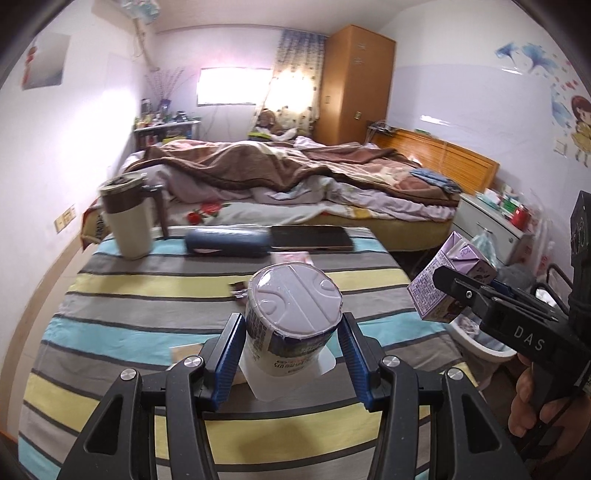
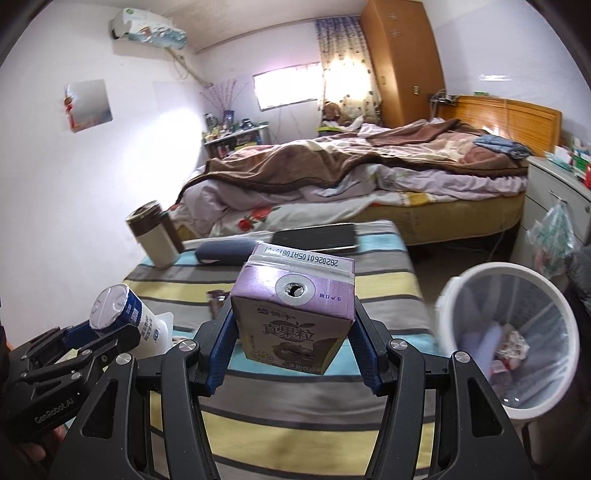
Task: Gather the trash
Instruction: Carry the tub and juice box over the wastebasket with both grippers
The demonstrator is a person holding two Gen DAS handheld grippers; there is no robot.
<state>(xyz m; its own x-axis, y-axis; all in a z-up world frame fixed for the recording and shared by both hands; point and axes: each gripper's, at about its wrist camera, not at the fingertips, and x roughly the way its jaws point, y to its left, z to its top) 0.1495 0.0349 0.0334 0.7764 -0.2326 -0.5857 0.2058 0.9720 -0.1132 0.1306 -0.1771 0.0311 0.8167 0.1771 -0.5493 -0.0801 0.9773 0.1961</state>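
White yogurt cup point(image 1: 291, 325) upright, foil-lidded, clamped above the striped table; purple drink carton point(image 2: 295, 314) upright, likewise clamped.

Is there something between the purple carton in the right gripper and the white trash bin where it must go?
Nothing visible blocks it. The right gripper holds the purple carton above the striped table, and the white trash bin stands open beside the table's right edge, with only open air between them. The left gripper with its yogurt cup is on the opposite side.

White walls point(image 2: 55, 192) enclose a bedroom with an unmade bed point(image 2: 354, 177) at centre. At 12 o'clock a bright window point(image 1: 227, 86) glows beside patterned curtains point(image 1: 295, 74); a wooden wardrobe point(image 1: 356, 83) stands at 1 o'clock. An air conditioner point(image 2: 147, 27) hangs at 11 o'clock.
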